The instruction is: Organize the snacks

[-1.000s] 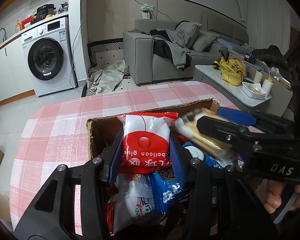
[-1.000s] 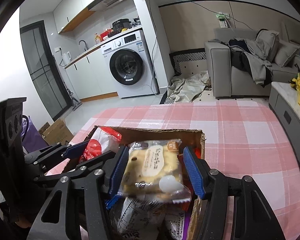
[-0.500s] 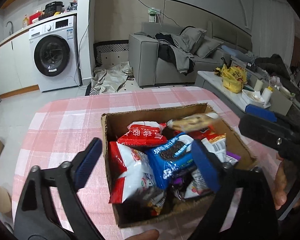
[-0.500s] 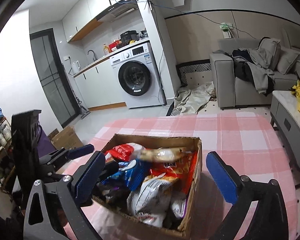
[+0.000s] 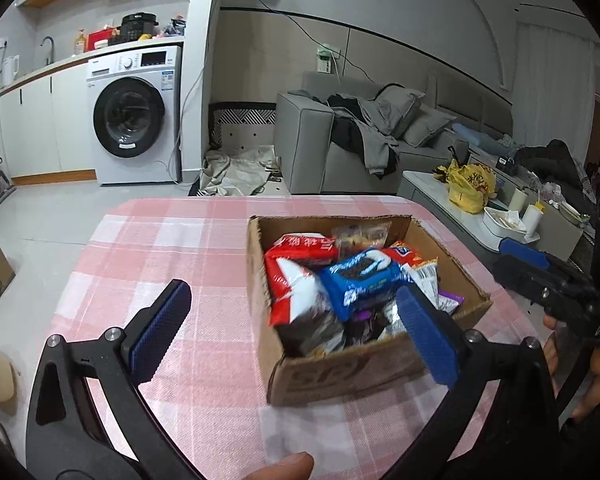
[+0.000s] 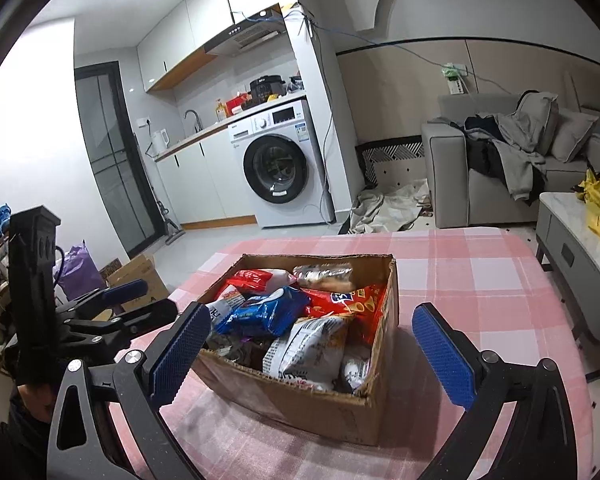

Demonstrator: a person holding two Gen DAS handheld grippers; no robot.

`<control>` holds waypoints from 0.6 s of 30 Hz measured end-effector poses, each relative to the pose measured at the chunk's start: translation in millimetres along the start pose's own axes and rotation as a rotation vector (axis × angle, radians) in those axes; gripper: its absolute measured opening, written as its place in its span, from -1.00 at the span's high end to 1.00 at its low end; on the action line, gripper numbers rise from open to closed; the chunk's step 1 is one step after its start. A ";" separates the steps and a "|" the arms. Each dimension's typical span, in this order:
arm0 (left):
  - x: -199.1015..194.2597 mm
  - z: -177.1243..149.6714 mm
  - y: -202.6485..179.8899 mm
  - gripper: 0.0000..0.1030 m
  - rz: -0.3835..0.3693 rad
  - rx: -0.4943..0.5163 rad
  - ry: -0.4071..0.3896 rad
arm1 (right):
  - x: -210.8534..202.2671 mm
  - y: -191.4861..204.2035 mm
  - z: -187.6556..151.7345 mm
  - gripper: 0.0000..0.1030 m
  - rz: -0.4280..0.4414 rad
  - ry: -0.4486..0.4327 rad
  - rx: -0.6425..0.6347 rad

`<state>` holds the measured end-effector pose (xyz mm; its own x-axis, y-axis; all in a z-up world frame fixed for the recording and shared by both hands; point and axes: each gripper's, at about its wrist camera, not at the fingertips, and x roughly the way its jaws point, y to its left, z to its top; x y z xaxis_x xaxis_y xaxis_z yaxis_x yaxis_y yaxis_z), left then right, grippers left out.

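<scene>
A cardboard box [image 5: 360, 368] [image 6: 324, 400] full of snack packets stands on the pink checked tablecloth. On top lie a blue cookie packet [image 5: 360, 276] [image 6: 264, 312], a red and white bag [image 5: 300, 248] [image 6: 256, 280] and a clear biscuit packet [image 5: 360, 234] [image 6: 324, 272]. My left gripper [image 5: 292, 328] is open and empty, above the box's near left corner. My right gripper [image 6: 312, 352] is open and empty, above the box's near side. Each gripper shows at the edge of the other's view.
The table [image 5: 160, 248] [image 6: 480, 280] ends at a rounded far edge. Beyond stand a washing machine [image 5: 134, 116], a grey sofa [image 5: 340, 148] and a low white table [image 5: 460, 208] with a yellow bag. Cardboard boxes [image 6: 136, 276] stand on the floor at left.
Both grippers opened, dropped the red and white bag and the biscuit packet into the box, then pulled up and back from it.
</scene>
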<state>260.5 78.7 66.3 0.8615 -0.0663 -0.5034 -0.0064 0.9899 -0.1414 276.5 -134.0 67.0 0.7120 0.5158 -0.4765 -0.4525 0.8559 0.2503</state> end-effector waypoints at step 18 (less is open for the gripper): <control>-44.9 -66.1 -1.6 -0.99 0.026 0.026 -0.104 | -21.4 14.1 -62.3 -0.99 -0.018 -0.066 -0.107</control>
<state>188.3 71.9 32.8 0.9093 -0.0281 -0.4153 -0.0180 0.9941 -0.1066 221.4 -135.3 28.2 0.7528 0.5046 -0.4228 -0.4912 0.8581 0.1495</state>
